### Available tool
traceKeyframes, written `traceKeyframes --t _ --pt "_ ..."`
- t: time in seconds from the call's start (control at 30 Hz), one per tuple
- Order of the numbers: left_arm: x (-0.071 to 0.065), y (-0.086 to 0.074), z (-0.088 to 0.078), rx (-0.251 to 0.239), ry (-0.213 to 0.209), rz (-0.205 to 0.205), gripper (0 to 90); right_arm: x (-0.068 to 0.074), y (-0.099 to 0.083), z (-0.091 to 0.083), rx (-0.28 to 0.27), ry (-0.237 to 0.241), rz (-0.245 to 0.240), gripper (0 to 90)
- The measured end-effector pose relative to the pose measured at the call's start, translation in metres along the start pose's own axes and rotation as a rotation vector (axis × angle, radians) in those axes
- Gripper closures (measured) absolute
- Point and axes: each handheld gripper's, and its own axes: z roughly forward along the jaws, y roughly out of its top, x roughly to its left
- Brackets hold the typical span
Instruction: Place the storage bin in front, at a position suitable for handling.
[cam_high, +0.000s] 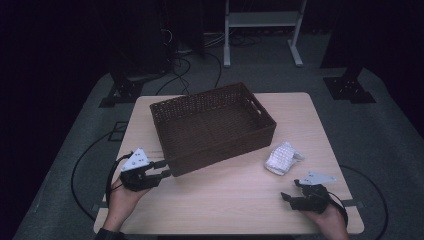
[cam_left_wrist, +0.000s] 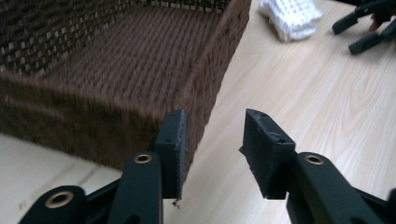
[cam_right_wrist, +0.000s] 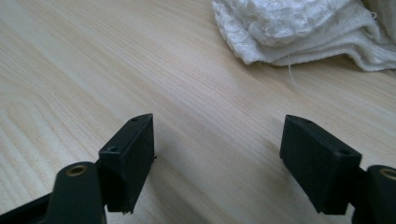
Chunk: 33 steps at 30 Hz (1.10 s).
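Your left gripper (cam_high: 162, 169) sits at the near left corner of the wicker basket (cam_high: 212, 125), jaws spread, nothing pinched between them. Your right gripper (cam_high: 290, 196) rests low over the tabletop (cam_high: 235, 195), jaws spread wide and empty. The white cloth (cam_high: 282, 157) lies at its 11 o'clock, just beside the basket.

Dim room — grey floor (cam_high: 395, 145), black cables (cam_high: 186, 70), white metal frame (cam_high: 262, 22) behind.

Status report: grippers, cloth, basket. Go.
Left gripper open at the wicker basket corner. Right gripper open, empty, short of the folded white cloth. Nothing between.
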Motion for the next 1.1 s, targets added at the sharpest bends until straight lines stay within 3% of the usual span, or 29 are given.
traceKeyframes --t 0.3,0.63,1.1 --pt "0.003 0.030 0.012 -0.007 -0.011 0.042 55.4 0.001 -0.001 0.002 -0.009 -0.003 -0.014 21.5" --pt "0.011 0.050 0.026 -0.008 -0.054 0.034 51.0 0.002 -0.002 0.003 -0.018 -0.006 -0.012 19.0" --pt "0.016 0.080 0.057 0.021 -0.110 0.073 45.6 0.002 -0.002 0.003 -0.016 -0.004 -0.010 17.1"
